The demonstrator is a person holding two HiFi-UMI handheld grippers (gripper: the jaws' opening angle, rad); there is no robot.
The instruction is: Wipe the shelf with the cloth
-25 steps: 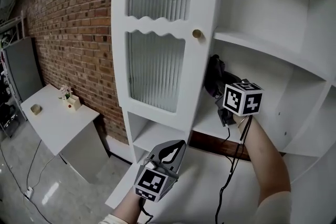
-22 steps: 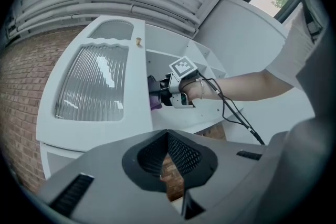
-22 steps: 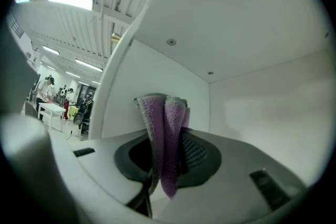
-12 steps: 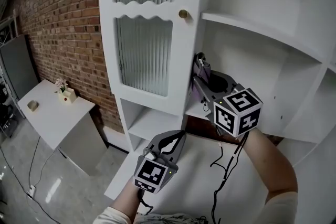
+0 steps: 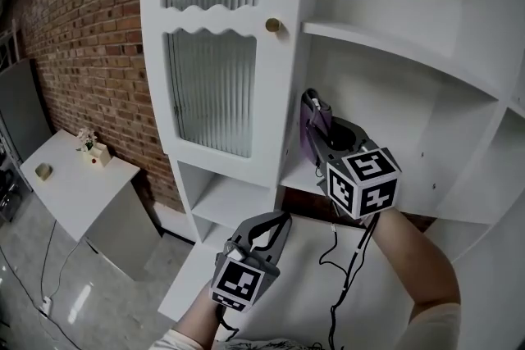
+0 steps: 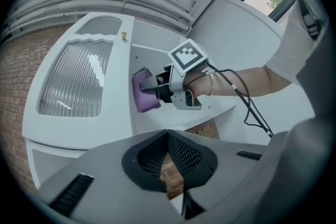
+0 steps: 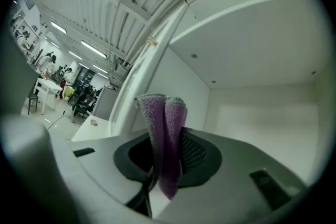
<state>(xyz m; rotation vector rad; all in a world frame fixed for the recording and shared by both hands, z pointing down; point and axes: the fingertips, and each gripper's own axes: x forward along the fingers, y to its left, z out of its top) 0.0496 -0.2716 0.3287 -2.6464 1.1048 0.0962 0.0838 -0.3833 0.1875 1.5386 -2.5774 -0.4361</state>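
Observation:
A purple cloth (image 5: 308, 145) hangs folded between the jaws of my right gripper (image 5: 317, 117), which is shut on it. The cloth (image 7: 165, 128) is against the left inner wall of the white cabinet, just above the middle shelf board (image 5: 302, 178). From the left gripper view, the cloth (image 6: 143, 94) shows at the tip of the right gripper (image 6: 152, 84), beside the door's edge. My left gripper (image 5: 279, 223) hangs lower, outside the cabinet in front of the bottom ledge. Its jaws meet at the tips with nothing between them.
The cabinet's ribbed-glass door (image 5: 212, 90) with a brass knob (image 5: 273, 25) stands to the left of the open compartment. An upper shelf (image 5: 394, 47) runs overhead. A black cable (image 5: 336, 275) dangles from my right arm. A brick wall (image 5: 90, 45) and a small white table (image 5: 70, 184) lie far left.
My right gripper has drawn back out of the compartment and lower, bringing the purple cloth into sight at the shelf's left edge. The left gripper has hardly moved.

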